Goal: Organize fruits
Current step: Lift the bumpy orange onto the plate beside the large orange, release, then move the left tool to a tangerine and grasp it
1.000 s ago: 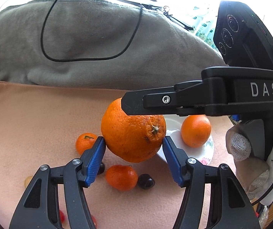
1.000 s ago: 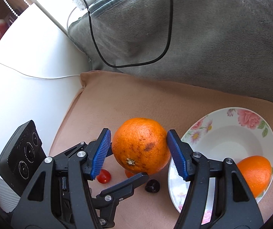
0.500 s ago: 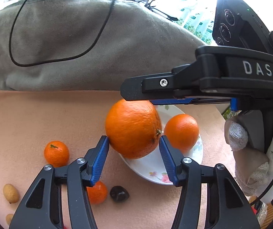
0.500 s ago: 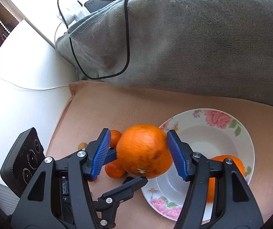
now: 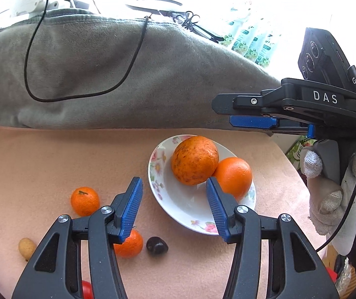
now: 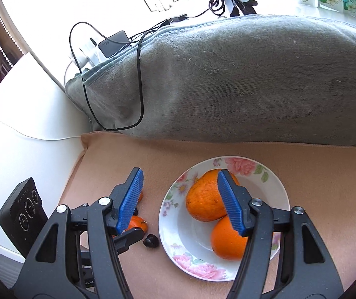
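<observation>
While both grippers stood open with nothing between their blue pads, the large speckled orange [image 5: 194, 160] lay in the flowered plate [image 5: 178, 206], right of centre in the left wrist frame, touching a smaller, smoother orange [image 5: 232, 175] on its right. The left gripper [image 5: 174, 205] sat in the lower middle of that frame, its jaws having just been closing, nothing caught in them, the plate's near rim seen through the gap. The right gripper [image 5: 247, 111] reached in from the right edge of the same frame, above the plate, held by a hand in a white knit glove [image 5: 327, 194]. Lower left of the plate, on the peach cloth [image 5: 41, 164], lay a mandarin [image 5: 85, 200], a second mandarin [image 5: 129, 245] partly behind the left pad, a dark round fruit [image 5: 156, 245] and a small tan fruit [image 5: 26, 248]. A grey blanket [image 5: 103, 74] with a black cable [image 5: 32, 49] looped over it filled the upper half.
</observation>
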The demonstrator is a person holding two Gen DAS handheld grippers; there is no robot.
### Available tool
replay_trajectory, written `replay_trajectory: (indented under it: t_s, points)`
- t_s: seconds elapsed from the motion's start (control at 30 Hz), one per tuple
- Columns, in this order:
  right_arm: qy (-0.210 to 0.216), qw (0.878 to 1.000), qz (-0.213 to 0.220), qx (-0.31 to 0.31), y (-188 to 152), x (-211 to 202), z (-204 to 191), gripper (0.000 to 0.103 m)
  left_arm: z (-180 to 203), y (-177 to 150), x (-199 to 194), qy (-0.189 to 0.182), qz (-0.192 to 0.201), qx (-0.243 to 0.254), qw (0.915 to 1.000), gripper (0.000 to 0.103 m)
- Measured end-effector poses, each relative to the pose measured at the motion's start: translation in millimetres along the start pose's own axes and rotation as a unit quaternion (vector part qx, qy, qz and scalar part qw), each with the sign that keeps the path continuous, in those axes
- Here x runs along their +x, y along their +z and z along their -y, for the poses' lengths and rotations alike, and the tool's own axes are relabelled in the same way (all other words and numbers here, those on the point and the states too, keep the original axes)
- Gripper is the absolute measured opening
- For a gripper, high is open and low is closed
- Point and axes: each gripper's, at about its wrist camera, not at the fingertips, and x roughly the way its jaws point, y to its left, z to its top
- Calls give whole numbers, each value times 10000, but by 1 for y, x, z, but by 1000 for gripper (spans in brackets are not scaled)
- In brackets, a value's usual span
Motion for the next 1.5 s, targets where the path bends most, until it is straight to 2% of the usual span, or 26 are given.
replay_trajectory:
  t_s: [0.23, 0.37, 0.63, 1.03, 1.33, 1.5]
  points:
    - [-165, 9997, 183, -67, -14, -20, -2, 65, 4, -6, -20, 135, 145, 0, 9998, 53]
    - [-167, 9990, 314, -279, -25, -32, -13, 78, -9, -8, -38, 251, 283, -90, 9992, 55]
    - [-133, 9954, 535, -787, -50, -43, -41, 78, -38, -21, -72, 708, 515, -162, 9960, 57]
    - [-64, 9921, 287, -1219, -71, -23, -69, 78, -92, -56, -108, 1304, 585, -682, 9874, 57]
    - [-45, 9884, -83, -1519, -80, 5, -89, 78, -119, -84, -117, 1443, 444, -1062, 9828, 57]
    - [-12, 9853, -361, -1673, -83, 26, -101, 69, -127, -89, -116, 1335, 414, -1201, 9829, 57]
